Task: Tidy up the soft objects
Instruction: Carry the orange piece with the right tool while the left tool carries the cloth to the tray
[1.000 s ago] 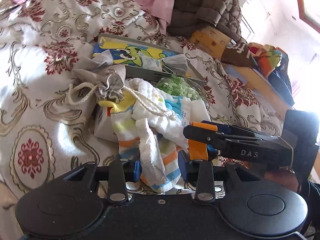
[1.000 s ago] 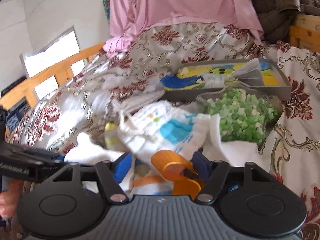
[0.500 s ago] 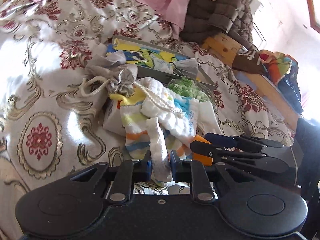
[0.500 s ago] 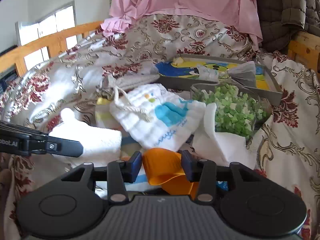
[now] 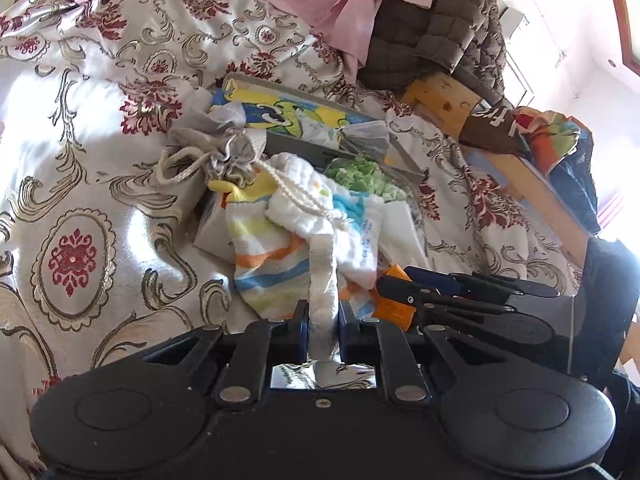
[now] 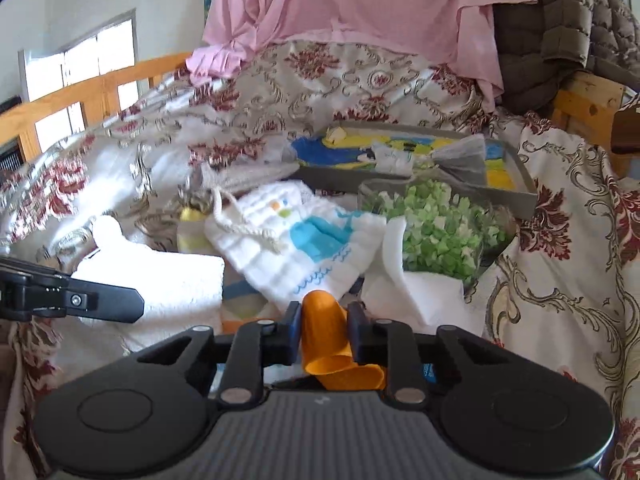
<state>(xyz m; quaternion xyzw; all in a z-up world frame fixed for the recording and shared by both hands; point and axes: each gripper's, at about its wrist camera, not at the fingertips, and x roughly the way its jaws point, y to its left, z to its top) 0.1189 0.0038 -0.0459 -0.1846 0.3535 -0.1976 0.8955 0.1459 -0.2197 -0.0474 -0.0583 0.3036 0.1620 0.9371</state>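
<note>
Two grippers at work over a heap of soft things on the patterned bedspread (image 5: 80, 152). Left gripper (image 5: 323, 326) clenched on a narrow fold of the white towel (image 5: 322, 280), pinched between both pads and running up toward the pile. Right gripper (image 6: 324, 334) clamped on a curled orange piece (image 6: 326, 344), pressed between the blue-padded fingers (image 6: 294, 330), its loose end curling back under the gripper body. Seen from the left wrist, right gripper's black fingers (image 5: 404, 292) lying just right of the towel fold, touching the same orange piece (image 5: 394, 306).

Heaped in the middle of the bed: a striped cloth (image 5: 264, 264) in orange, blue and yellow, lowest of the heap; over it a white quilted drawstring pouch (image 6: 304, 240) with a blue patch and a twisted cord. Just beyond the pile, toward the head of the bed, a grey drawstring bag (image 5: 224, 156) cinched shut, its rope loop lying on the bedspread. Right of the pouch, a clear container of green bits (image 6: 440, 228), touching a flat grey tray (image 6: 524, 200) with a cartoon print inside. Pink sheet (image 6: 360, 4) draped at the head of the bed, brown quilted jacket (image 5: 436, 24) beside it. Wooden bed rail (image 6: 92, 88) along the far left edge in the right wrist view.
</note>
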